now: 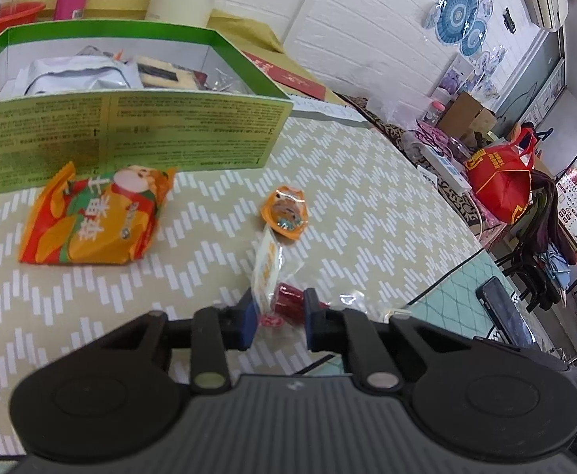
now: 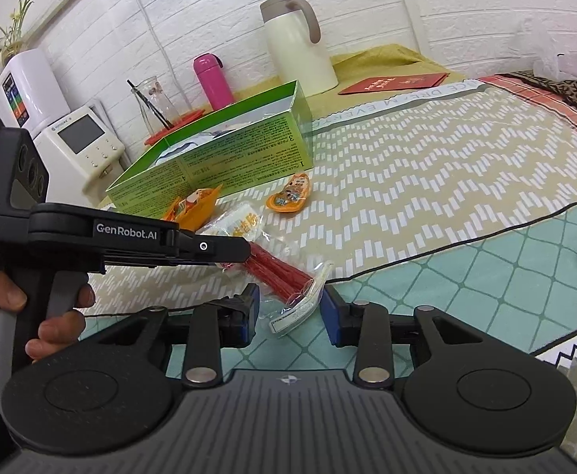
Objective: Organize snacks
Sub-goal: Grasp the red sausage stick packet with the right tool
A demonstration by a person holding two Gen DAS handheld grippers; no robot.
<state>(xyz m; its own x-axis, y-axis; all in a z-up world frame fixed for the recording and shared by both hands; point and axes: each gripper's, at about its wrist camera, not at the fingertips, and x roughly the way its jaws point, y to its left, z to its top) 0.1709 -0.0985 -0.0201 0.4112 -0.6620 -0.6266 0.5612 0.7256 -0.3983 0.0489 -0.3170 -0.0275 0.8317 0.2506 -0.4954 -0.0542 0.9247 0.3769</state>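
A clear packet of red sticks lies on the table at the mat's edge. My left gripper has its jaws partly closed around the packet's end, and it is seen from the side in the right wrist view. My right gripper is open, its jaws on either side of the packet's near end. An open green box holds several wrapped snacks. On the mat lie an orange snack bag, a small orange jelly cup and a white-and-yellow packet.
A cream thermos jug, a pink bottle, a glass carafe and a red booklet stand behind the box. A phone lies at the table's right. A red bag sits beyond the edge.
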